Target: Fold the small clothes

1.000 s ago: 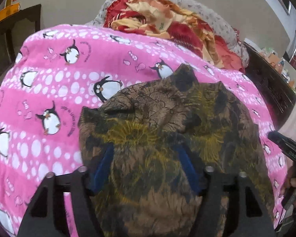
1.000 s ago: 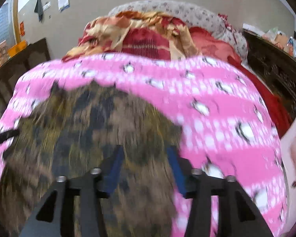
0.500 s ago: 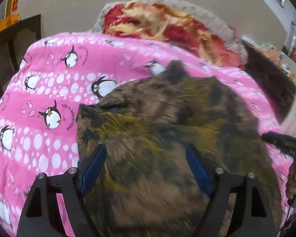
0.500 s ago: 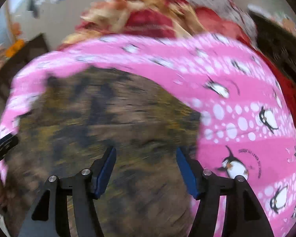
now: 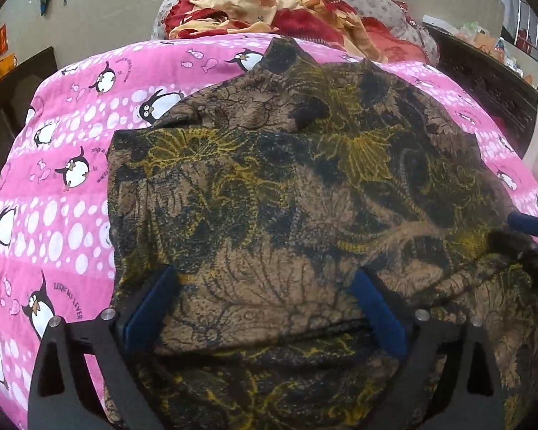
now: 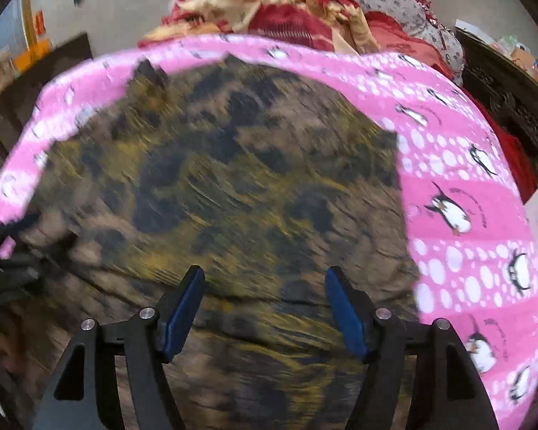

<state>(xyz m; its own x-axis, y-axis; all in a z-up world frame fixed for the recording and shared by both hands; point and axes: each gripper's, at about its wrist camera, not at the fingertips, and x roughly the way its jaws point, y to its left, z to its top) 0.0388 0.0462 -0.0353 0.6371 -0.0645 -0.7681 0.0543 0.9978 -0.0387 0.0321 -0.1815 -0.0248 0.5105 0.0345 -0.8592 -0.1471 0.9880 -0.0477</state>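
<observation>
The brown patterned garment [image 5: 287,193] is spread flat on the pink penguin blanket [image 5: 53,186], ready for folding. Both the left gripper [image 5: 265,308] and right gripper [image 6: 265,308] are held spread apart at lower centre, gripping nothing.

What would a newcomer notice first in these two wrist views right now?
The brown and yellow floral garment fills the middle of both views, spread on the pink penguin blanket. Both tools hover open over its near part: the left tool and the right tool. Behind, a red and orange heap of cloth lies at the far end.
</observation>
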